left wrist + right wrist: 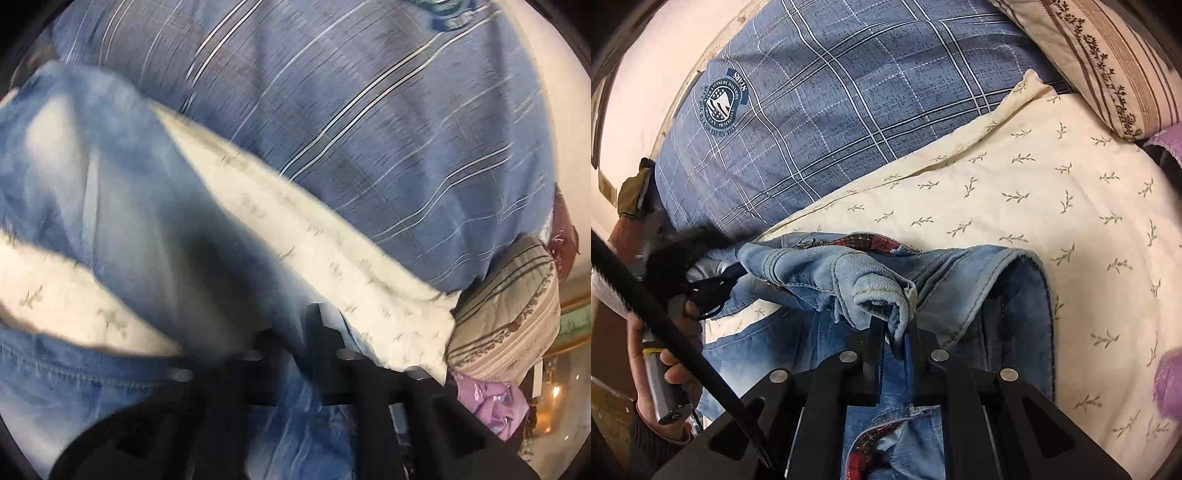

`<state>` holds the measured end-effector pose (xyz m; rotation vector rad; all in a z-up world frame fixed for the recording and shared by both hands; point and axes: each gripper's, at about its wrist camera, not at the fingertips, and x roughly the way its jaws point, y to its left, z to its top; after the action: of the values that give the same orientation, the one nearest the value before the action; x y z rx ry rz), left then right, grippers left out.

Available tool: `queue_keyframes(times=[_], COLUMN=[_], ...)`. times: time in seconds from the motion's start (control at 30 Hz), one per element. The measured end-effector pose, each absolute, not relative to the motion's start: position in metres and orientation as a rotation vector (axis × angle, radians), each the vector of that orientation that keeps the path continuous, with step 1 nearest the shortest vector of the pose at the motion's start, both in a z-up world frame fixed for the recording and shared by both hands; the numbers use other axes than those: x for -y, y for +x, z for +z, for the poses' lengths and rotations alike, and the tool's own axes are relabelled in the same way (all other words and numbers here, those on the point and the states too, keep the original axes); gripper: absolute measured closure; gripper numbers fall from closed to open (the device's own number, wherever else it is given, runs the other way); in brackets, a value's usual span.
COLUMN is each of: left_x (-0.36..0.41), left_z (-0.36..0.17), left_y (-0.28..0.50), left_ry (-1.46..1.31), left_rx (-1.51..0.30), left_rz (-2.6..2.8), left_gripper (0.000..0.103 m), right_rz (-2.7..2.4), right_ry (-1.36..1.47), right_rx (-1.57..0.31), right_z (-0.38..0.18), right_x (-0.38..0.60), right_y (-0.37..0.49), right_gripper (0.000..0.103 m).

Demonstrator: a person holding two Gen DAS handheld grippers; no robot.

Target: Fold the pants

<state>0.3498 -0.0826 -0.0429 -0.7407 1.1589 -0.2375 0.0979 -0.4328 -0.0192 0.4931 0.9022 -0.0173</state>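
Both my hand-held grippers, left point(733, 275) and right point(895, 332), clamp jeans point(979, 288) edges, lifting them off the bed point(1071, 192) to fold over.

Bedroom in a home. A bed carries a cream sheet point(1034, 192) printed with small leaf sprigs, a blue plaid duvet point(827, 122) bearing a round crest logo, and a striped pillow point(1108, 55) with a floral band. The same pillow point(509, 306) appears in the left wrist view beside purple cloth point(491, 402), with the duvet point(369, 129) behind. Plain pale wall point(665, 55) borders the bed. Blue jeans point(960, 280) lie on the sheet.
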Motion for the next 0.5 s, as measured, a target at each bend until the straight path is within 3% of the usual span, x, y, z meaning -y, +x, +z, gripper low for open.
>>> queue_keyframes(times=[0.23,0.33,0.47,0.5], left_x=[0.077,0.075,0.083,0.082], left_z=[0.009,-0.001,-0.058,-0.071], left_y=[0.248,0.187,0.146,0.143], left_ry=[-0.670,-0.626,-0.517,-0.537], left_rx=[-1.002,-1.019,-1.149,-1.185], left_rz=[-0.308,-0.321,-0.274,-0.278], left_gripper=[0.097,0.097,0.097,0.097], right_rz=[-0.003,-0.016,-0.107,-0.125], right_ry=[0.520,0.551,0.558,0.579], right_rx=[-0.814,-0.792,-0.924,-0.953], right_z=[0.004,0.005,-0.029,-0.037], right_x=[0.453,0.458,0.451,0.451], right_y=[0.078,0.050,0.028,0.024], right_gripper=[0.095,0.093,0.081,0.071])
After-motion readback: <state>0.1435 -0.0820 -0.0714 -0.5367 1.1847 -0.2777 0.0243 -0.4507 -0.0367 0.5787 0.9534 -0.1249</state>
